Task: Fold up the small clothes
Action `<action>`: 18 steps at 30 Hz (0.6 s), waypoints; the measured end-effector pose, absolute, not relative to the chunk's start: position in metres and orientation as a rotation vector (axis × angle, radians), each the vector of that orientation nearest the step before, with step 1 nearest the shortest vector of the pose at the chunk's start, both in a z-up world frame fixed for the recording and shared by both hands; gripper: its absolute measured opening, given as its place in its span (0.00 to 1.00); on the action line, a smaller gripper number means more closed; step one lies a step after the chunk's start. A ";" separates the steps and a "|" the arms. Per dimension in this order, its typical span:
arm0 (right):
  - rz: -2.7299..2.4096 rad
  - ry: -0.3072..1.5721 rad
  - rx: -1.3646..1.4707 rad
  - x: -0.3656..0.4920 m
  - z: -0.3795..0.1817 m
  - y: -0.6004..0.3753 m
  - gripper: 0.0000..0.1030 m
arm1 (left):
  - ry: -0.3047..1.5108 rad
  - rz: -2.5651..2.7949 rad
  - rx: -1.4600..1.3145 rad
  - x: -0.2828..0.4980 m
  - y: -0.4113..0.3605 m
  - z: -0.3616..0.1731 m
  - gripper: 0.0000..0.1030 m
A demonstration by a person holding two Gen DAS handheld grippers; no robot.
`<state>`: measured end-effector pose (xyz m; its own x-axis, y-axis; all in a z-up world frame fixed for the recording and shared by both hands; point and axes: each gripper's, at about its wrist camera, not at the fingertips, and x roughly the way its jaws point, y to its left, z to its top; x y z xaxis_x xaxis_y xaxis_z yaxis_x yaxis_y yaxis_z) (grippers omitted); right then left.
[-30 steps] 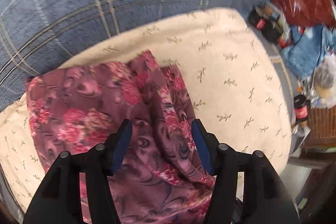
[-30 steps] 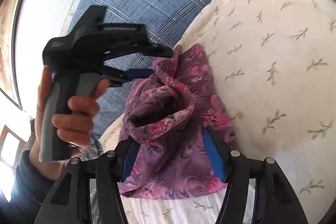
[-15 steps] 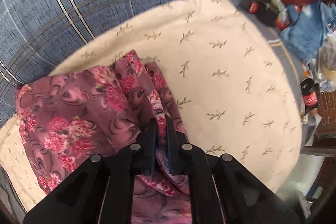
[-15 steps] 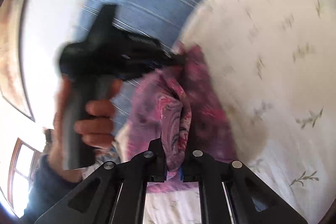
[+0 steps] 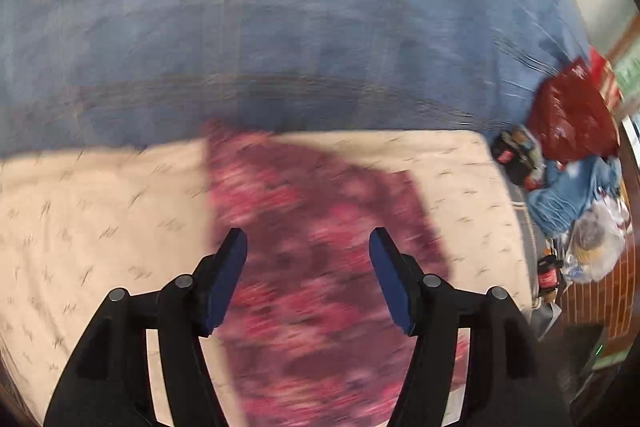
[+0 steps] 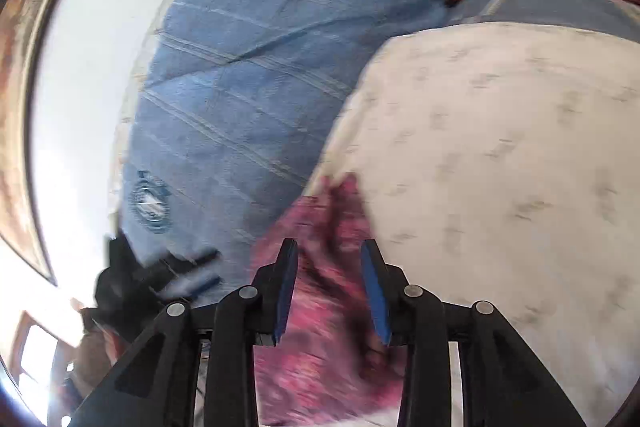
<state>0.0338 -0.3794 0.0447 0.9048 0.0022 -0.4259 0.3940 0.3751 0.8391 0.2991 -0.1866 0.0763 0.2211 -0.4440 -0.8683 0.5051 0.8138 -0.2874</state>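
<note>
On the bed, left wrist view first:
Left gripper (image 5: 308,243): jaws spread wide, just been opening, nothing pinched. Blue pads (image 5: 226,279) sit apart, with only cloth showing below in the gap.
Cloth (image 5: 320,227): pink-and-maroon floral piece, lying flat on the cream sheet (image 5: 100,219), pretty smeared by motion blur. Its far edge reaches the line where the sheet meets the blue plaid blanket (image 5: 280,27).
Clutter: off to the right edge there's a red bag (image 5: 572,115), a blue garment (image 5: 572,195) and a clear plastic bag (image 5: 600,243), well apart from the cloth.

Over at the right wrist view:
Right gripper (image 6: 330,267): jaws partway apart, also just been opening. The cloth (image 6: 320,359) shows between and below the pads, but they don't look pressed on it. Blurry, so can't say if fabric brushes a pad.
Cloth spot: near edge of the cream sheet (image 6: 500,167), right by the boundary with the blanket (image 6: 240,87), bunched up a bit at its far tip.
Left gripper again (image 6: 192,275): visible at lower left over the blanket, dark and blurred, with a hand (image 6: 96,351) under it. Can't read its jaws from here.
Wall (image 6: 80,107): white, at left, with a picture frame at the edge.
</note>
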 end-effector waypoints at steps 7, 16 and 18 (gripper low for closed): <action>-0.037 0.606 1.119 0.166 0.025 -0.394 0.36 | 1.336 -0.621 -0.092 0.303 -0.147 0.018 0.61; -0.045 0.708 0.947 0.197 0.006 -0.379 0.07 | 1.343 -0.684 -0.132 0.312 -0.157 0.005 0.61; -0.062 0.620 0.933 0.183 0.021 -0.379 0.07 | 1.336 -0.703 -0.158 0.309 -0.165 0.007 0.61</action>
<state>0.1829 -0.3793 0.0214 0.8255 0.2104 -0.5237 0.3097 0.6068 0.7321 0.3086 -0.1648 0.0074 0.0637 -0.5491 -0.8333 0.3756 0.7868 -0.4897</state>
